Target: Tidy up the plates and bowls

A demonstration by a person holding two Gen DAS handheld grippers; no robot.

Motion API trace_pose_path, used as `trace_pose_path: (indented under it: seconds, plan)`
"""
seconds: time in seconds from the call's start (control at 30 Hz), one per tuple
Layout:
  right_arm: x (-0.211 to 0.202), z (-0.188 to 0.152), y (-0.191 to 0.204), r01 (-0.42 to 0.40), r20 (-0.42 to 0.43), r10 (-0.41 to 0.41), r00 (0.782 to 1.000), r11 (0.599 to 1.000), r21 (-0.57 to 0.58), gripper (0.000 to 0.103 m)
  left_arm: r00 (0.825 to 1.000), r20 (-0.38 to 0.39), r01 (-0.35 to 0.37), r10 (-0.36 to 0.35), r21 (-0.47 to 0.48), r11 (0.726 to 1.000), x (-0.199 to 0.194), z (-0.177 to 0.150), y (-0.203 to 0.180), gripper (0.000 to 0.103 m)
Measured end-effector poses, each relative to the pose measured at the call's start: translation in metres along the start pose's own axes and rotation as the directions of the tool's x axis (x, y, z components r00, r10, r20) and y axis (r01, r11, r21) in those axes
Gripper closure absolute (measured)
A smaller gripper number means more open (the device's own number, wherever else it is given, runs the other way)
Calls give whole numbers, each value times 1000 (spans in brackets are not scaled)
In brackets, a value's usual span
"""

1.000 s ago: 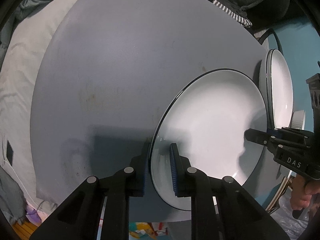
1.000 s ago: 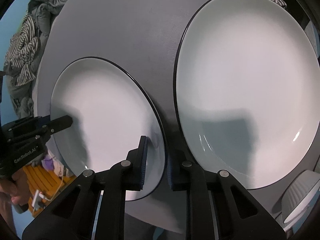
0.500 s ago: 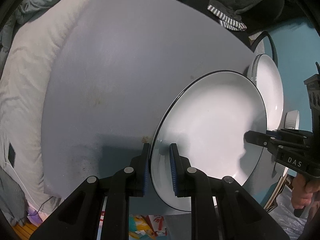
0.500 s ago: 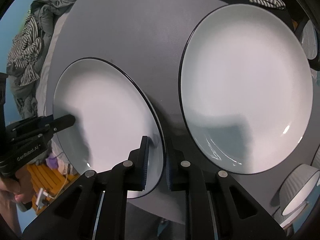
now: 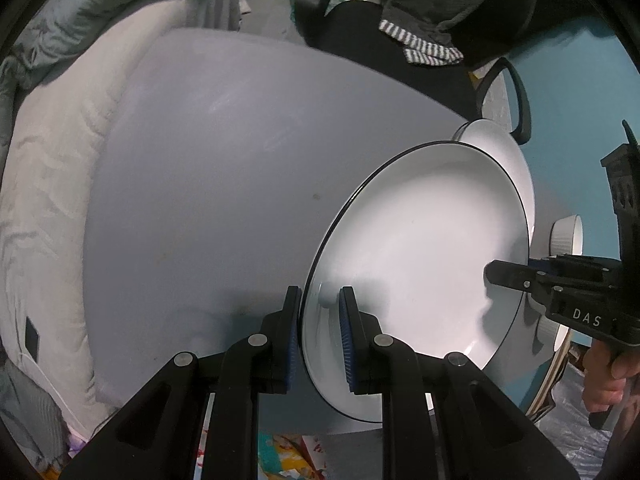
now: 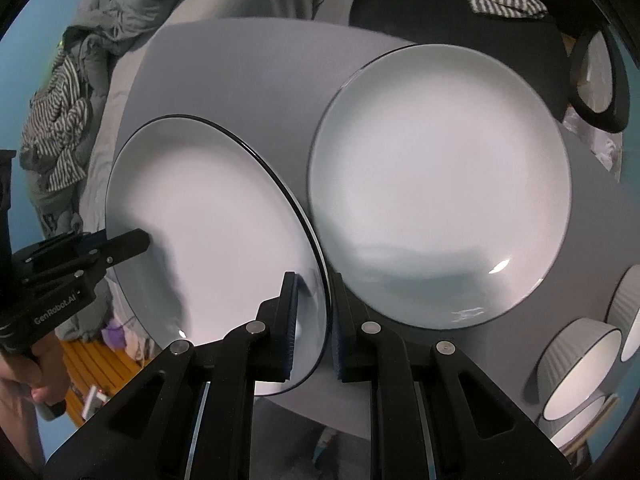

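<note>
A white plate with a dark rim is held above the grey round table by both grippers. My left gripper is shut on its near left rim. My right gripper is shut on the opposite rim and shows in the left wrist view. A second, larger white plate lies flat on the table to the right, partly behind the held plate. White ribbed bowls stand at the table's right edge.
A padded grey cover lies left of the table. Striped clothing is heaped at far left. A dark chair with a striped cloth stands behind the table. A teal wall is on the right.
Both grippers have lifted the held plate higher off the table. The table and the second plate look smaller and farther away.
</note>
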State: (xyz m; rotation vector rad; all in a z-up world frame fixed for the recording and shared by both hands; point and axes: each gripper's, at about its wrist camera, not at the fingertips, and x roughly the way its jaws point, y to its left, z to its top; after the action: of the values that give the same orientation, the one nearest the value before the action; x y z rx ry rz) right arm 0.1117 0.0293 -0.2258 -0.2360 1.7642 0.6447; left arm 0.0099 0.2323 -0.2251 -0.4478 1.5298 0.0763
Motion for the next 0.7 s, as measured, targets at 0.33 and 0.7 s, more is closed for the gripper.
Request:
trace_pose_path:
  seconds: [0.33, 0.7]
  plan:
    - [-24, -1, -42, -2, 31, 0, 1000, 998, 63, 88, 1000, -8, 2, -1, 67, 998, 7, 26, -48, 85]
    - [-36, 8, -89, -17, 25, 14, 1000, 993, 113, 88, 999, -36, -3, 7, 93, 996, 25, 51, -88, 85]
